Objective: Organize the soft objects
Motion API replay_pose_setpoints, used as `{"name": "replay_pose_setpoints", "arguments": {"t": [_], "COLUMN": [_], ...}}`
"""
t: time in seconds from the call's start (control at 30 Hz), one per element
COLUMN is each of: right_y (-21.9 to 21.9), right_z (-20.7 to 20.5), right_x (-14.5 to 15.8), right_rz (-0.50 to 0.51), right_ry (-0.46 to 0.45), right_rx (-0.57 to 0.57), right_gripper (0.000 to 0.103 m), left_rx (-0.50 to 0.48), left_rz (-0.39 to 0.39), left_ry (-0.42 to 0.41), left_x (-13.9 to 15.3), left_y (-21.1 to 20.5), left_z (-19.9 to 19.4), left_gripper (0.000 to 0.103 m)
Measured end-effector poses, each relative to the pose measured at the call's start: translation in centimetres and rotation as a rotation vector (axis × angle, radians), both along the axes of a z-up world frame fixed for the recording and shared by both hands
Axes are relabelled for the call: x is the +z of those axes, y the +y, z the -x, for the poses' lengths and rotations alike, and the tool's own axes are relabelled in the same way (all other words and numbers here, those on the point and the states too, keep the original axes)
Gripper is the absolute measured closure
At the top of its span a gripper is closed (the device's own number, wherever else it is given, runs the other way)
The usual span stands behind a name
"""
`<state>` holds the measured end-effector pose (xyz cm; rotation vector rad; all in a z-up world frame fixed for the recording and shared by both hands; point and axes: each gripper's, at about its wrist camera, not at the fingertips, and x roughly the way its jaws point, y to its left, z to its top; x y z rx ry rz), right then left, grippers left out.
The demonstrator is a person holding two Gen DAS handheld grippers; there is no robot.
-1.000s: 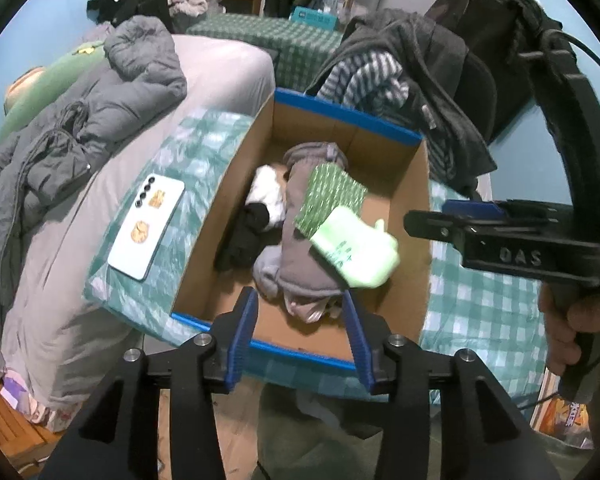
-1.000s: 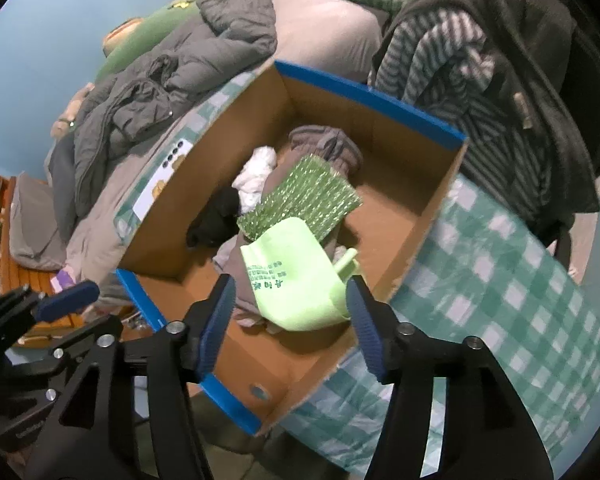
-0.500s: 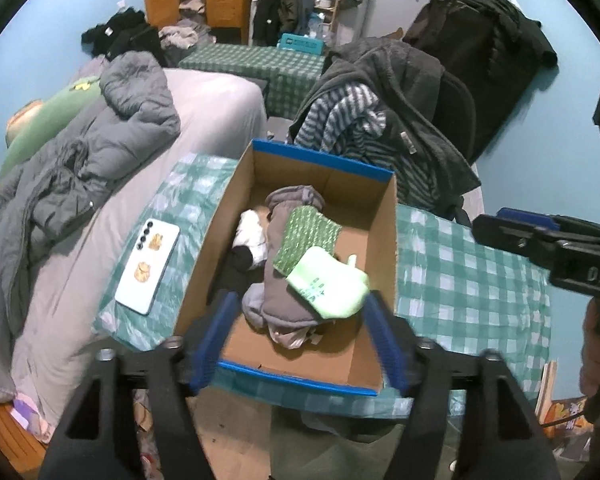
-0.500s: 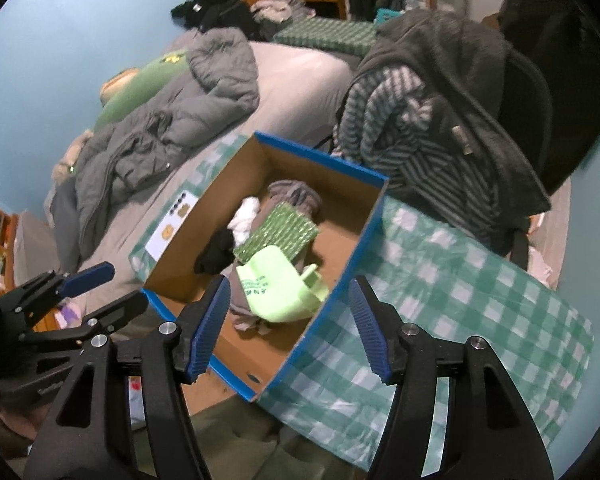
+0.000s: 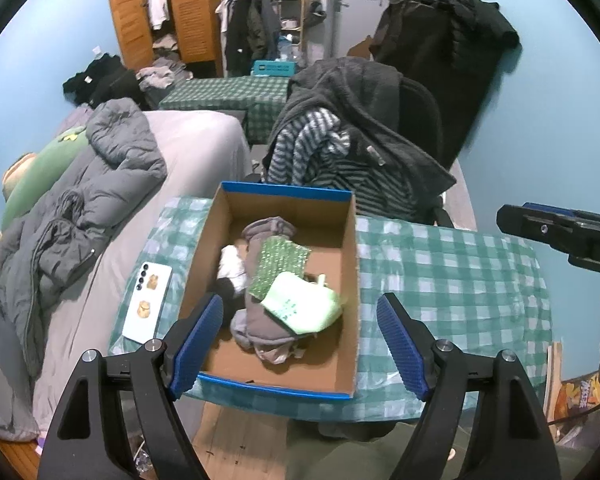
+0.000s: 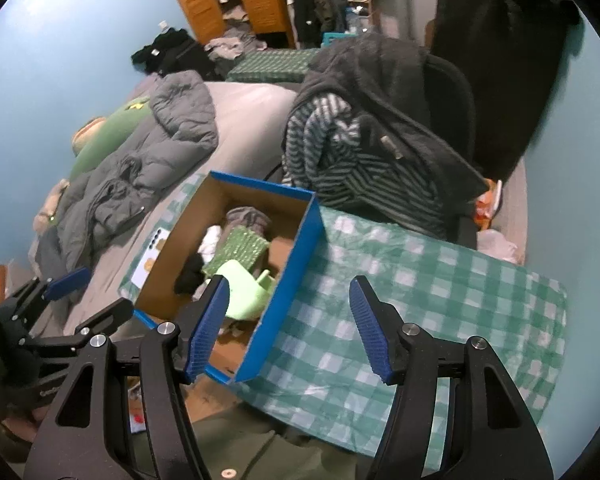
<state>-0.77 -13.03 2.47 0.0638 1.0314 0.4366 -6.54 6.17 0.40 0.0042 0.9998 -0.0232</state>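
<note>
Both claws up above the table, both empty. Left gripper (image 5: 298, 342) spread wide, blue pads on either side of the cardboard box (image 5: 350, 280) from this angle, nothing between them. Right gripper (image 6: 288, 330) likewise splayed open, hanging over the box's near right corner and the green checked tablecloth (image 6: 440, 280), touching neither.

Soft things all piled inside the box: pale green cloth (image 5: 300, 308) on top toward the near side, printed with small dark marks; green bumpy pad (image 5: 280, 266) just behind it and partly under it; grey garment (image 5: 260, 320) beneath both, spilling toward the front wall; white cloth (image 5: 232, 264) and black cloth (image 5: 224, 292) tucked along the left wall. Right half of the box floor bare cardboard.

Box standing on the left part of the tablecloth, blue rim all round. White phone (image 5: 148, 300) lying flat just left of the box. Grey puffer jacket (image 5: 80, 200) heaped on the bed beyond. Striped sweater (image 5: 320, 156) draped over the chair behind the box.
</note>
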Motion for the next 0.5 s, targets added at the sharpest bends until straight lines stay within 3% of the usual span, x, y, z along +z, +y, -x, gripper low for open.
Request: {"name": "replay_pose_setpoints", "arguments": {"t": [0.5], "right_y": [-2.4], "right_z": [0.9], "right_x": [0.3], "right_rz": [-0.025], "right_ry": [0.001], "right_rx": [-0.051], "right_gripper": [0.041], "left_rx": [-0.019], "left_rz": [-0.020], "left_ry": [0.028], "left_x": [0.1], "left_y": [-1.7], "left_z": [-0.2], "left_gripper": [0.022]}}
